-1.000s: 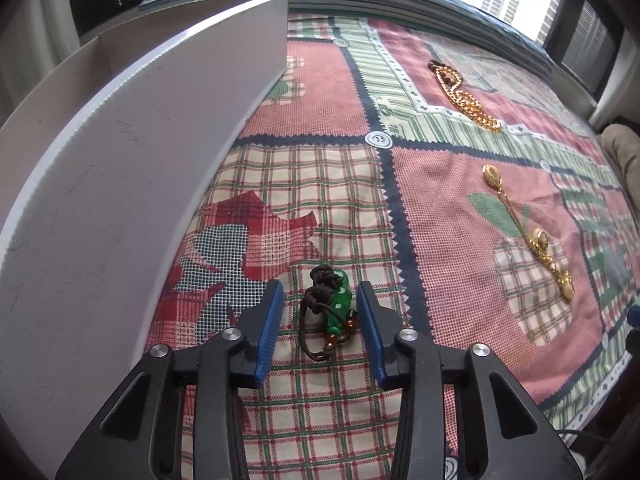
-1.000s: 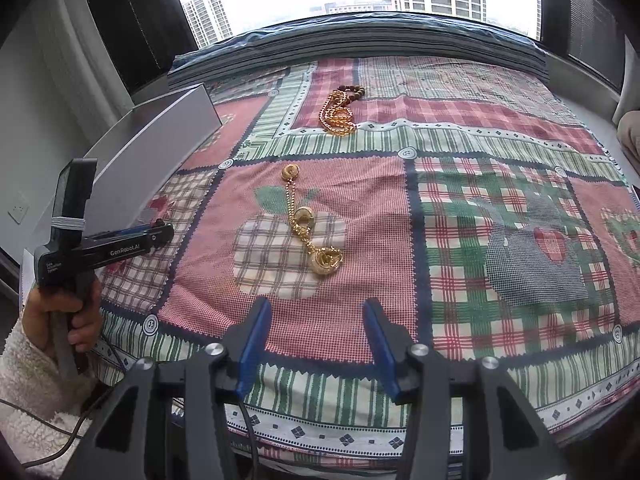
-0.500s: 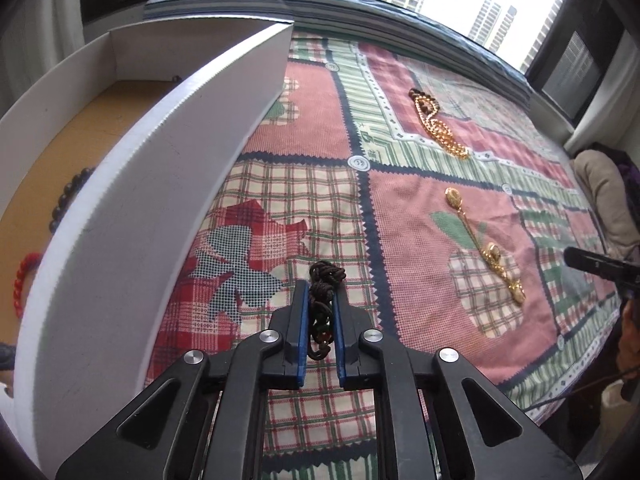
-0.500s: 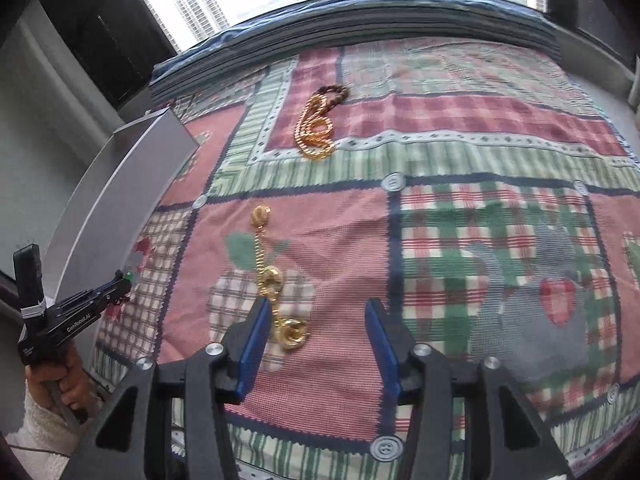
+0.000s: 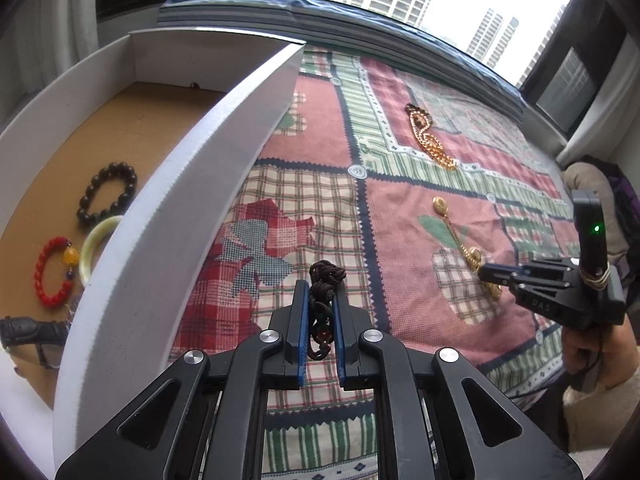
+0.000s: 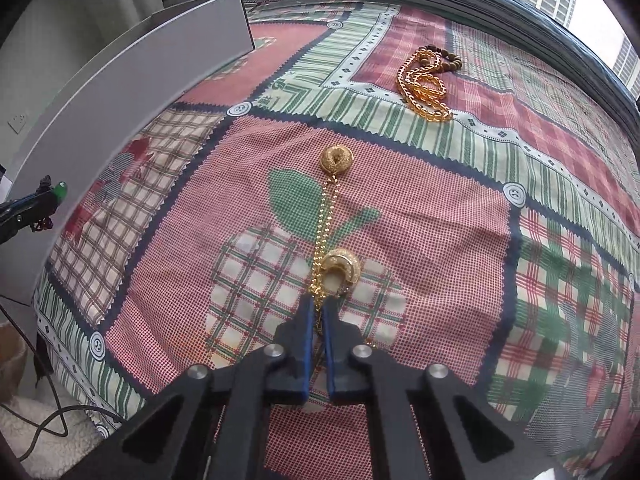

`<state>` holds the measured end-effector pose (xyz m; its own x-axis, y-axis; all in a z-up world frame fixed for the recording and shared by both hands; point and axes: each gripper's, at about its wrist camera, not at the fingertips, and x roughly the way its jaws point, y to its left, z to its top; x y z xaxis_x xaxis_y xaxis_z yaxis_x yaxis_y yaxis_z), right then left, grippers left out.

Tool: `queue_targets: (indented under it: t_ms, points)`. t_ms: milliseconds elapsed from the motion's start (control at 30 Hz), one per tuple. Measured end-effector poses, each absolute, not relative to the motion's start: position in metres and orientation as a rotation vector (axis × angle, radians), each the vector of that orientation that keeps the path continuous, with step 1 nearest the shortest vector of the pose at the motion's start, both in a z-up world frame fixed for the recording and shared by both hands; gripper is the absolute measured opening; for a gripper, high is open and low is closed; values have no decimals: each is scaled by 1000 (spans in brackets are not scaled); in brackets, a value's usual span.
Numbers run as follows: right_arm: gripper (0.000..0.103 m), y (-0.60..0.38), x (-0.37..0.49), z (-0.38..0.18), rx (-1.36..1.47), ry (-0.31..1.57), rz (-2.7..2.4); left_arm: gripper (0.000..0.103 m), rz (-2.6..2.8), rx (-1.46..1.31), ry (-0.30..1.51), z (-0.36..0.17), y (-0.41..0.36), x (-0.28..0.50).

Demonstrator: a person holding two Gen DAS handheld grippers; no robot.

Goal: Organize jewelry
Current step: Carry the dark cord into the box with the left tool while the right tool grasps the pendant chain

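My left gripper (image 5: 320,300) is shut on a green pendant with a dark knotted cord (image 5: 323,284) and holds it above the patchwork quilt, beside the white box (image 5: 168,208). My right gripper (image 6: 316,312) is shut on the gold chain necklace (image 6: 326,224), which lies on the quilt with a round gold ornament (image 6: 337,159) at its far end. In the left wrist view the right gripper (image 5: 486,274) rests at the same necklace (image 5: 452,232). A gold bead string (image 6: 422,84) lies farther back on the quilt.
The white box holds a black bead bracelet (image 5: 106,192), a red bead bracelet (image 5: 52,272), a pale jade bangle (image 5: 94,248) and a dark strap (image 5: 28,330). The quilt's front edge drops to cables (image 6: 40,420) at lower left.
My left gripper closed on the green pendant and lifted it away from the quilt. My right gripper moved down to the gold chain necklace and closed on it.
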<state>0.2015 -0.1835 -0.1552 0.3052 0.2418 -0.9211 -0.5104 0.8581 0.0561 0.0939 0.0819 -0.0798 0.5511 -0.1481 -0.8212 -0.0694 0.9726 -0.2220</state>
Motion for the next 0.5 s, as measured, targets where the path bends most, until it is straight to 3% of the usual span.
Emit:
queue_targets:
  t_ms: [233, 500]
  points:
    - [3, -205, 199, -78, -59, 1046, 579, 9, -84, -262, 930, -39, 87, 79]
    - [3, -173, 186, 6, -40, 894, 711, 9, -69, -312, 875, 16, 123, 51]
